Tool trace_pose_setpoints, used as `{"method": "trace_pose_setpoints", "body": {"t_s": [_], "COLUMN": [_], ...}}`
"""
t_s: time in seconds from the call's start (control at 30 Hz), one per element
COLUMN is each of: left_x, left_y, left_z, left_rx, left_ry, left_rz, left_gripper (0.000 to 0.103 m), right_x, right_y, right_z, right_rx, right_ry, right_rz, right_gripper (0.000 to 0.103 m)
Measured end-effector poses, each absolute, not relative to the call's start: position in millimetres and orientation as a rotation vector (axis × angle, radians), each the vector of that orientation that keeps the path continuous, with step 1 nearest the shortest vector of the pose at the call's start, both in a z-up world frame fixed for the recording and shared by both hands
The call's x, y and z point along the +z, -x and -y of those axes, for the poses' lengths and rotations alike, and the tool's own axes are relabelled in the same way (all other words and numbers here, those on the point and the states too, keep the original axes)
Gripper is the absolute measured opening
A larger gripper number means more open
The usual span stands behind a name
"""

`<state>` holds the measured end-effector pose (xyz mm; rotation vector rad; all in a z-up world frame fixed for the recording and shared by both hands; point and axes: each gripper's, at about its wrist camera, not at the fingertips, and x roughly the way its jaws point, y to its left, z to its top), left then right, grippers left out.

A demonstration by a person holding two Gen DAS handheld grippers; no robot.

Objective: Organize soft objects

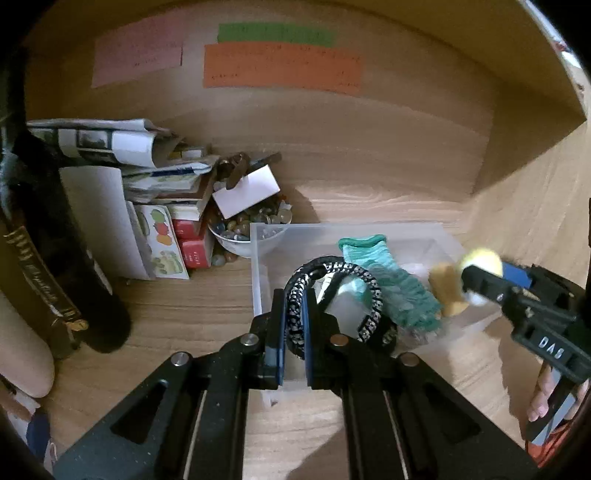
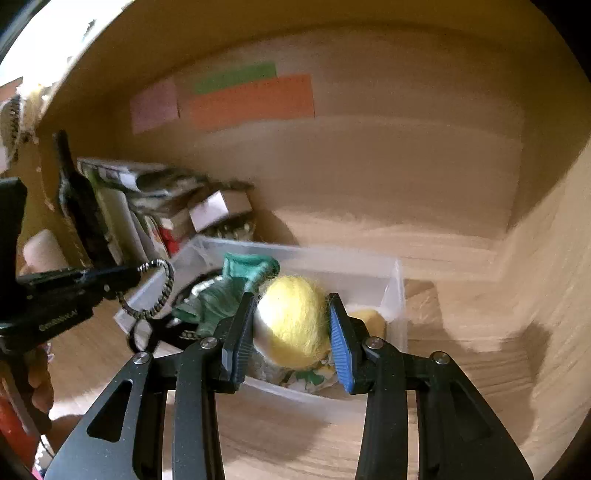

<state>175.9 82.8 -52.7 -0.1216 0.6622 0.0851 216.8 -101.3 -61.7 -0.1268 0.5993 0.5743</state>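
The left gripper (image 1: 294, 314) is clamped tight on a black-and-white braided cord (image 1: 334, 291), whose loop curls up and over the near edge of a clear plastic bin (image 1: 258, 273). In the right wrist view the same cord (image 2: 162, 291) hangs from that gripper's tips (image 2: 138, 271) at the bin's left corner. The right gripper (image 2: 291, 325) stands part-way apart, with its 2 pads pressing the sides of a fuzzy yellow ball (image 2: 295, 321), held above the near side of the bin (image 2: 397, 295). The left wrist view shows that ball (image 1: 482, 264) at the tips of the right gripper (image 1: 471, 280), over the bin's right end; a person's fingers (image 1: 541, 398) wrap the handle below.

Inside the bin lie a teal knitted sock (image 1: 384, 273), draped across the middle, and a tan soft piece (image 1: 448, 291) just to its right. A patterned cloth (image 2: 306, 374) with green print shows under the ball, at the bin's near wall.

Beyond the bin's left corner, on the wooden surface (image 1: 177, 302), sits a white bowl of pebbles (image 1: 243, 230) with a white card (image 1: 245, 190) across its top. Left of it are small red boxes (image 1: 192, 243), a heap of papers and folded newspaper (image 1: 110, 142), and a dark book (image 1: 44, 273) leaning. On the back wall are pink (image 1: 138, 55), green (image 1: 275, 34) and orange paper strips (image 1: 282, 68).
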Motion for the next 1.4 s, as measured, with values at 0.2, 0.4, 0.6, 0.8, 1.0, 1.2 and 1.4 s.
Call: {"method": "trace_pose_setpoints", "body": {"t_s": [0.2, 0.4, 0.6, 0.8, 1.0, 1.2, 1.4], "left_x": [-71.5, -77.4, -69.2, -47.1, -18.8, 3.7, 17.5], "left_y": [-193.6, -194.5, -185.0, -162.9, -133.0, -105.3, -78.0], "left_z": [-83.0, -79.8, -80.6, -74.9, -65.2, -56.6, -49.3], "left_rx": [0.074, 0.066, 0.048, 0.031, 0.013, 0.007, 0.014], "left_ry": [0.126, 0.111, 0.124, 0.117, 0.106, 0.084, 0.072], "left_rz": [-0.722, -0.744, -0.727, -0.66, -0.556, -0.463, -0.385], "left_gripper": [0.007, 0.008, 0.018, 0.02, 0.031, 0.045, 0.075], "right_x": [-81.9, -82.3, -68.9, -49.0, -18.4, 6.4, 17.9], "right_y": [-228.0, -229.6, -222.6, -204.9, -176.2, -146.5, -123.3], "right_z": [91.2, 94.1, 98.4, 102.2, 109.2, 119.4, 127.4], "right_rx": [0.569, 0.555, 0.547, 0.56, 0.58, 0.584, 0.575], "right_ry": [0.177, 0.181, 0.171, 0.16, 0.147, 0.132, 0.116], "right_rz": [-0.68, -0.698, -0.658, -0.588, -0.48, -0.374, -0.3], "right_gripper": [0.036, 0.046, 0.051, 0.052, 0.052, 0.062, 0.081]}}
